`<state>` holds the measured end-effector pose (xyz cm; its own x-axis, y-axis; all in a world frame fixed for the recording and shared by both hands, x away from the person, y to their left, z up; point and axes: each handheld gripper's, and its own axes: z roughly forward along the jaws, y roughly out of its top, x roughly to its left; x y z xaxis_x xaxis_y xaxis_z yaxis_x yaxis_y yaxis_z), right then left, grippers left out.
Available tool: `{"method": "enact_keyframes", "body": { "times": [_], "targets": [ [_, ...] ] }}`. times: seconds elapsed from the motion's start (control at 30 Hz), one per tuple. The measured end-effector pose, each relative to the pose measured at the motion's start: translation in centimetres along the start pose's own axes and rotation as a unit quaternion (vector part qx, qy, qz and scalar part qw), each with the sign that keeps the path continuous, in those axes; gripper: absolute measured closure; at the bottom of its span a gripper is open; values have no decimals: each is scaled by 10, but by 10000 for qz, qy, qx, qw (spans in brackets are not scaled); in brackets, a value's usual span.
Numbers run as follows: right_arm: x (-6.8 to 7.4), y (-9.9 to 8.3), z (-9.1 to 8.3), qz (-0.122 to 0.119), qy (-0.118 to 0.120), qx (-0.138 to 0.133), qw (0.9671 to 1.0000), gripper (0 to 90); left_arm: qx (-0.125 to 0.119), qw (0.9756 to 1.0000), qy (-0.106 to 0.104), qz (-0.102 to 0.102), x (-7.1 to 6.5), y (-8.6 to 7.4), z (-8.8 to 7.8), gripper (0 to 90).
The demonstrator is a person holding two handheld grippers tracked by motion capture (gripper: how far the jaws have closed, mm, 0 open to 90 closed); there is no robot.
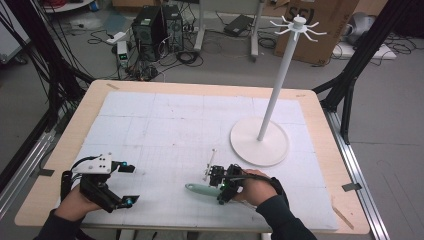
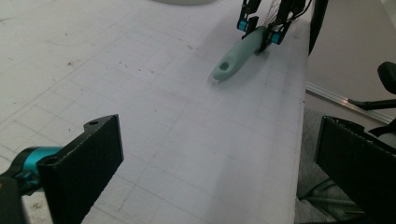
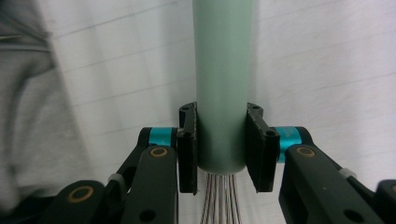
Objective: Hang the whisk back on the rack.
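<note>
White gridded mat (image 1: 165, 125) bears stand (image 1: 259, 140); right fingers (image 3: 222, 149) clamp whisk (image 3: 223, 84), left fingers (image 2: 364, 158) gape empty.

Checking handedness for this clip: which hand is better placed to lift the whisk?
Right. The right gripper is already shut on the whisk handle; the left gripper sits open, apart from it.

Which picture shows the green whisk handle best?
The left gripper view: the whole handle lies in sight, with its hanging hole and the right gripper shut on its far end. The right gripper view shows that grip up close, but not the handle's end. The high view shows it small.
</note>
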<state>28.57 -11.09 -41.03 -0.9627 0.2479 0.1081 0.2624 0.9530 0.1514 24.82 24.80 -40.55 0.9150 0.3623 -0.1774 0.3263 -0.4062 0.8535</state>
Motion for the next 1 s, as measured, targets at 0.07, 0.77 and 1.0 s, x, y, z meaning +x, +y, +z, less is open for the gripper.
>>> {"method": "enact_keyframes", "body": {
  "times": [0.07, 0.77, 1.0],
  "targets": [
    [-2, -5, -3, 90, 115, -186, 9997, 695, -4, 10000, -3, 1, 0, 0, 0, 19],
    [-17, -84, -66, 912, 669, -2299, 9666, 694, -50, 10000, -15, 24, 0, 0, -1, 19],
    [-16, -108, -86, 990, 383, -2859, 9524, 694, -88, 10000, -29, 5, 0, 0, -1, 19]
  ]
}}
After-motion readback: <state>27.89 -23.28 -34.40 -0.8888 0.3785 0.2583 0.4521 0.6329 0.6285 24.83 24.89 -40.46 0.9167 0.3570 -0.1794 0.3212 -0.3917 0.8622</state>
